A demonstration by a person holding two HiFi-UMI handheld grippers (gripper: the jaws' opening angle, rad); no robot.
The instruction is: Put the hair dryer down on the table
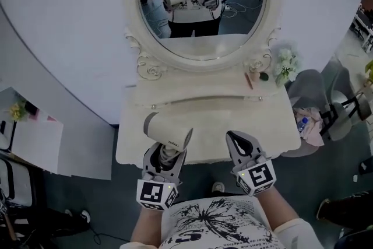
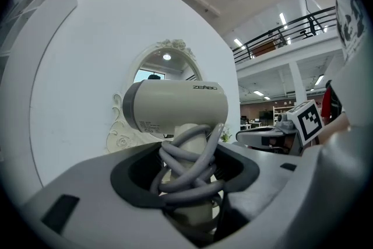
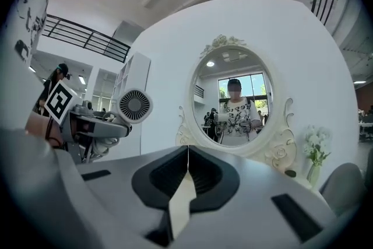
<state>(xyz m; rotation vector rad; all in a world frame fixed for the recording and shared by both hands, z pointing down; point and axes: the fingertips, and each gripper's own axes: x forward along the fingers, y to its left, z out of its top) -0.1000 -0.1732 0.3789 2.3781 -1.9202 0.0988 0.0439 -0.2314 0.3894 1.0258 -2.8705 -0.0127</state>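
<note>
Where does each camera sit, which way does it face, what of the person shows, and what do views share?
Head view: on the person's head, looking steeply down at the white table and mirror; shows the shirt, left gripper, right gripper.
Left gripper view: on the left gripper, facing the mirror along fingers shut on the hair dryer; right gripper at right.
Right gripper view: on the right gripper, facing the mirror along shut, empty fingers; left gripper at left.
Shared: all three show mirror and hair dryer.
</note>
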